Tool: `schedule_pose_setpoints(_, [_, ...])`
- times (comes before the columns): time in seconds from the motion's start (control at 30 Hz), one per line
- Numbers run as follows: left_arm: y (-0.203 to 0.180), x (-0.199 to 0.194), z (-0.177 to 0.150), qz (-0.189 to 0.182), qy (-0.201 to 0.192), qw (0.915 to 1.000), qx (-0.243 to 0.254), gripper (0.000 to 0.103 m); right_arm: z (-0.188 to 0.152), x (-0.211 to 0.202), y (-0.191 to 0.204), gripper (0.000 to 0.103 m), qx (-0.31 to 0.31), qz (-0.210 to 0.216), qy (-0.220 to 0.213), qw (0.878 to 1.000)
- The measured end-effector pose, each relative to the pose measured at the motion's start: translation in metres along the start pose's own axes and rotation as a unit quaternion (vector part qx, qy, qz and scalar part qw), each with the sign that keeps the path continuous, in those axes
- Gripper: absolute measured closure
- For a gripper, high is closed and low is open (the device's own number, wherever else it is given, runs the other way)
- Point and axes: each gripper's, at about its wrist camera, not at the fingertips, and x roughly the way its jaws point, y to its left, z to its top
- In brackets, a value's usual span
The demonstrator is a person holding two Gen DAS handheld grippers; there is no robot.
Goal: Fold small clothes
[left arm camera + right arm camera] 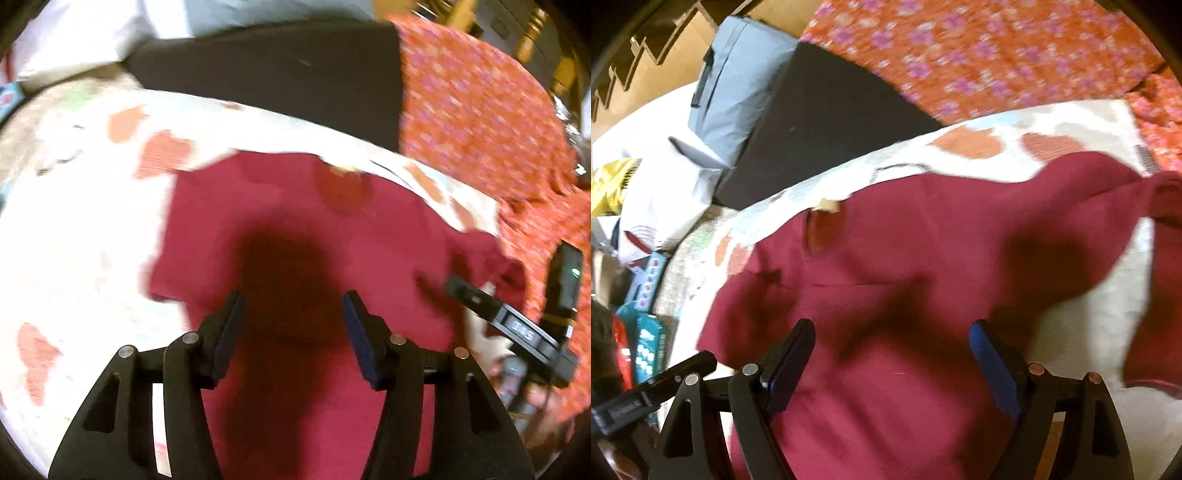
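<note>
Two grippers spread over a red shirt

Both hang above the dark red shirt [295, 229], which lies spread on a white blanket with orange patches [81, 221]. The left gripper [293, 306] and the right gripper [892, 338] each have jaws wide apart, holding nothing

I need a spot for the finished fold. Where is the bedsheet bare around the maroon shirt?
Bare bedsheet lies left of the maroon shirt, and a patch shows under its right sleeve. The far side is crowded: black pad, orange floral cloth.
</note>
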Motion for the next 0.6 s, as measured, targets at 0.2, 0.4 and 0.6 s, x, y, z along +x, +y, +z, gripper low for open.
schedule_pose_setpoints(0.2, [0.055, 0.006, 0.004, 0.043, 0.011, 0.9972, -0.060, 0.048, -0.007, 0.009, 0.004, 0.019, -0.016, -0.055, 0.011, 0.998])
schedule_pose_setpoints(0.4, [0.060, 0.009, 0.009, 0.044, 0.012, 0.9952, -0.087, 0.048, -0.005, 0.015, -0.010, 0.019, -0.033, -0.087, -0.001, 0.996])
schedule_pose_setpoints(0.6, [0.063, -0.001, 0.013, 0.079, -0.013, 0.9934, -0.082, 0.048, -0.006, 0.046, 0.014, 0.099, -0.105, -0.071, 0.008, 0.992])
